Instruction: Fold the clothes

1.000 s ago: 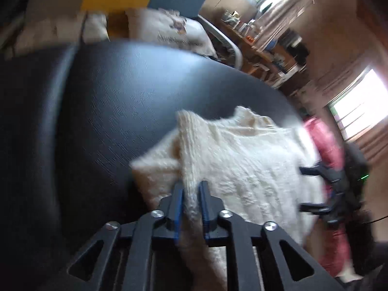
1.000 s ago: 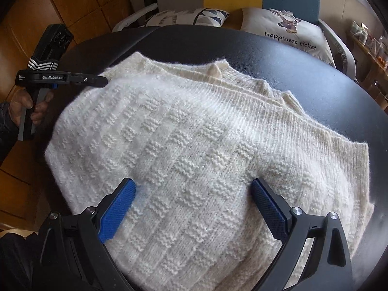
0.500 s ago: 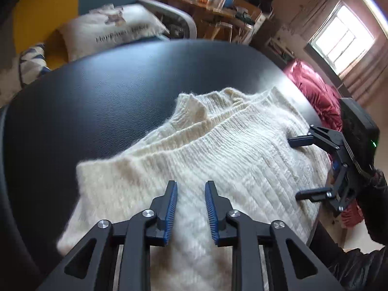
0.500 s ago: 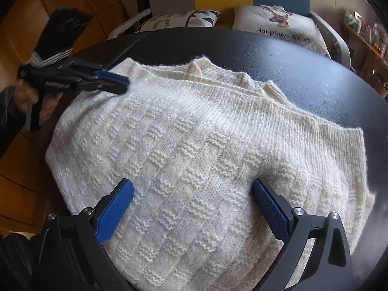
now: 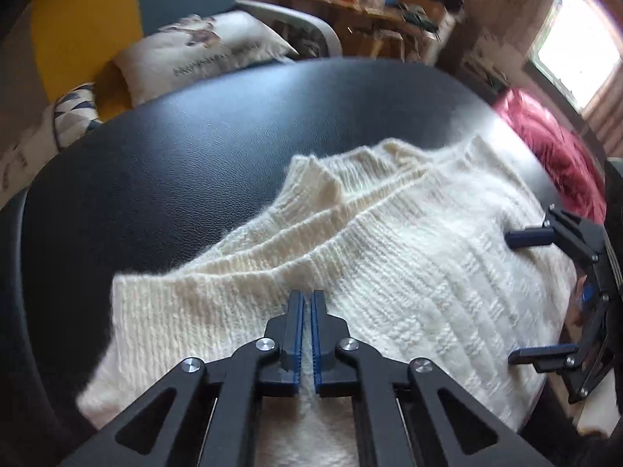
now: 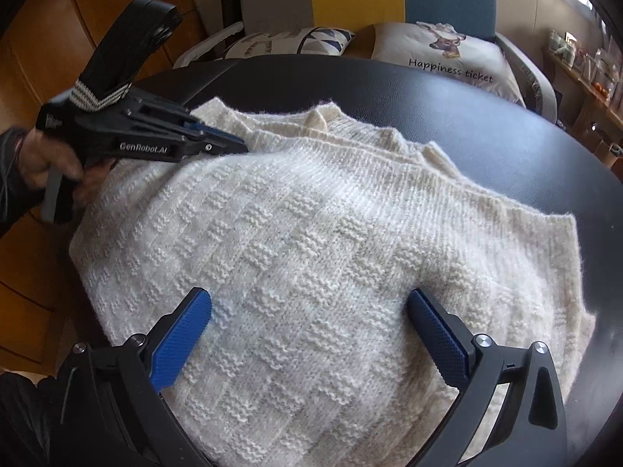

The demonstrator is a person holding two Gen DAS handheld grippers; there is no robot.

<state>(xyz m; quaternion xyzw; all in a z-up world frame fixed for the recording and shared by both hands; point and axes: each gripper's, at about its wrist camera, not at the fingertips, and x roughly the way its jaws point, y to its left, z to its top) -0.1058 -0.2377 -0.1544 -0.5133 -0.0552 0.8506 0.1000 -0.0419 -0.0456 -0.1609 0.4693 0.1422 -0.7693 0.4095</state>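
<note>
A cream knitted sweater (image 5: 409,272) (image 6: 311,233) lies folded in layers on the round black table (image 5: 175,175) (image 6: 506,148), ribbed edges toward the far side. My left gripper (image 5: 307,295) (image 6: 237,144) is shut, its tips resting at the ribbed edge of the top layer near the sweater's left end; no fabric is bunched between the pads. My right gripper (image 6: 307,297) (image 5: 511,299) stands wide open low over the near part of the sweater, its blue pads to either side of the patterned knit.
A person's hand (image 6: 39,159) holds the left gripper at the table's left rim. Chairs with printed pillows (image 6: 447,58) (image 5: 194,54) stand behind the table. A red cloth (image 5: 545,144) lies past the table's right edge. A cluttered shelf sits far right.
The left gripper let go of the sweater's fold, swung over the sweater's left end and closed its fingers. The right gripper stayed open and barely moved.
</note>
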